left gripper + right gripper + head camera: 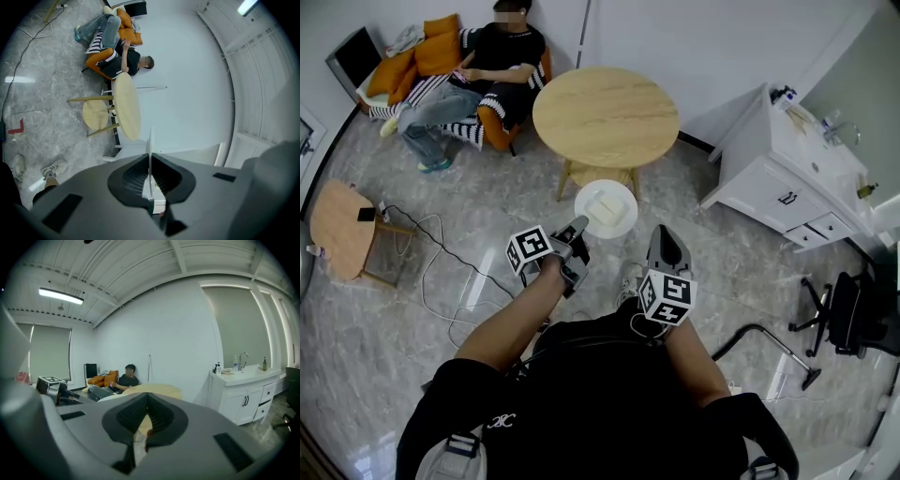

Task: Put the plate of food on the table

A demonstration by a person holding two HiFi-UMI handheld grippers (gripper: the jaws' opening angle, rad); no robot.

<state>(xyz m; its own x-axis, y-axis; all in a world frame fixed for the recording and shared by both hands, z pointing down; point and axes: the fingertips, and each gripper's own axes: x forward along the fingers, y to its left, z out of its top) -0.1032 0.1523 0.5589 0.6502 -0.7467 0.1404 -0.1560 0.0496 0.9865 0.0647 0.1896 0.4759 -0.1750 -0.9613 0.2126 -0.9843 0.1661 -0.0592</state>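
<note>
A white plate [624,193] carrying a pale block of food [604,208] hangs over the floor, just short of the round wooden table [606,115]. My left gripper [578,228] is shut on the plate's near rim. In the left gripper view the plate [150,145] shows edge-on between the jaws, with the food [157,196] beside it and the table [126,108] beyond. My right gripper [666,246] sits to the right of the plate, shut and empty. Its own view shows the jaws [146,420] closed together, with the table [154,389] ahead.
A person [478,80] sits on an orange sofa behind the table at the left. A white sink cabinet [787,164] stands to the right, with a black office chair [844,314] nearer. A small wooden side table [342,230] and floor cables [441,272] lie left. A stool [96,115] is tucked under the table.
</note>
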